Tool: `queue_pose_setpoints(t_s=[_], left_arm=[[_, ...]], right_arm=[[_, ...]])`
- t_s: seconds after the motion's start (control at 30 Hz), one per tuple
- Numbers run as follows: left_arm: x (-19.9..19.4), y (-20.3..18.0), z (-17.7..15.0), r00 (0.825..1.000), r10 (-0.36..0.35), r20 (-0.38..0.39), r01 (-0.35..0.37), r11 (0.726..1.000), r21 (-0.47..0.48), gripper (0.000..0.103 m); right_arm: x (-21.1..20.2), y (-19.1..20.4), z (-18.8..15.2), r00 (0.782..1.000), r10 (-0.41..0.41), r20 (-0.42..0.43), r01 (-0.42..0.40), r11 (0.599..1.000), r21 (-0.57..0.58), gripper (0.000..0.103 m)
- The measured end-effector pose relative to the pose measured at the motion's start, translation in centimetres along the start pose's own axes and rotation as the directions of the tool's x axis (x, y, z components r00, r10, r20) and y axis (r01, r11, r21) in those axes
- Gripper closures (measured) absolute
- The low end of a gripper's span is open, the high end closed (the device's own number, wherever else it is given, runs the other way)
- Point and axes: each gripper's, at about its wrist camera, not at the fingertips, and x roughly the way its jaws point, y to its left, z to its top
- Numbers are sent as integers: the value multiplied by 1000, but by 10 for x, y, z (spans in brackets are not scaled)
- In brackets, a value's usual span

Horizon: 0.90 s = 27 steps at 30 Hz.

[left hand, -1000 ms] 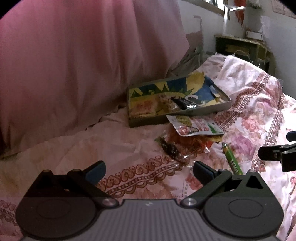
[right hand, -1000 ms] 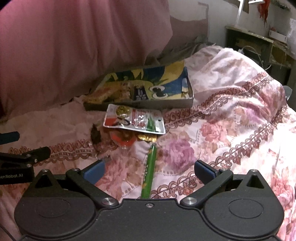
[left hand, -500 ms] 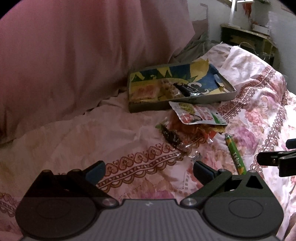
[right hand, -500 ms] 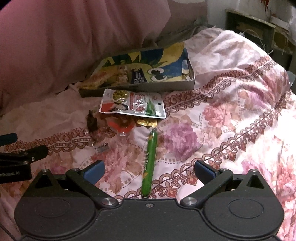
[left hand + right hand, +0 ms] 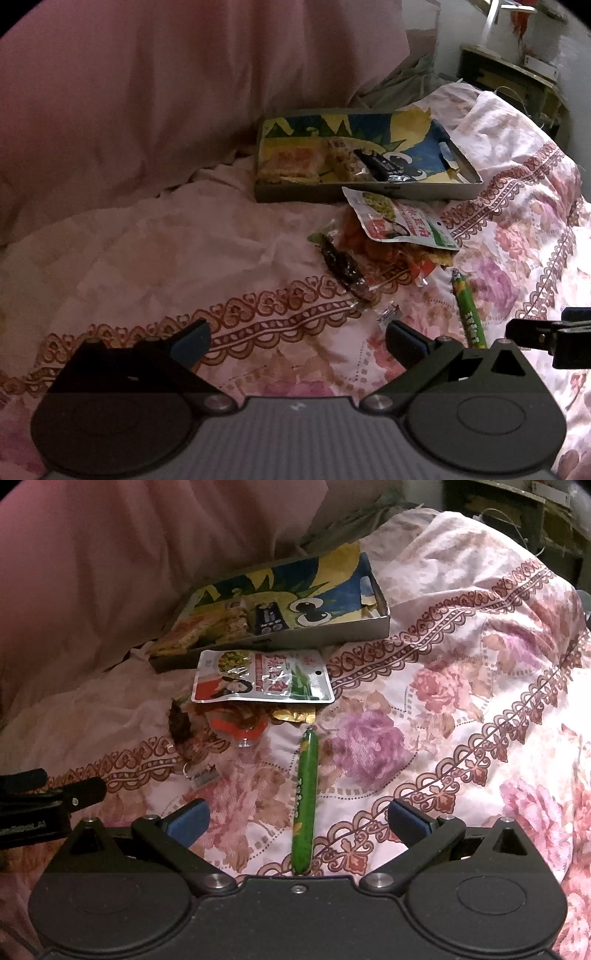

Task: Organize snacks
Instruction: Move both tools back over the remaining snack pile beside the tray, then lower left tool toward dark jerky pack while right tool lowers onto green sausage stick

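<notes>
The right hand-held gripper (image 5: 297, 818) has been brought closer over the green snack stick (image 5: 306, 801), jaws wide; the left hand-held gripper (image 5: 297, 338) is held wide, near the tray (image 5: 369, 192).

Floral bedspread (image 5: 461, 686): tray (image 5: 280, 637), probably snacks (image 5: 262, 677)

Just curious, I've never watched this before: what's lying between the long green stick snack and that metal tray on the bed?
In the right wrist view, a white and red pouch atop crumpled orange wrappers lies between the green stick and the tray.
</notes>
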Motion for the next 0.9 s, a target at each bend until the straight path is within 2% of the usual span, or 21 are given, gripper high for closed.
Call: queue_pose_setpoints(t_s=[0.47,0.9], left_arm=[[23,-2,16,1000,6,-30,-6,1000,-3,0],[55,6,35,997,-29,-74,23,996,-87,0]], right_arm=[[11,-5,11,1000,-9,-9,9,1000,8,1],[28,-4,30,1000,-29,6,29,1000,-10,1]])
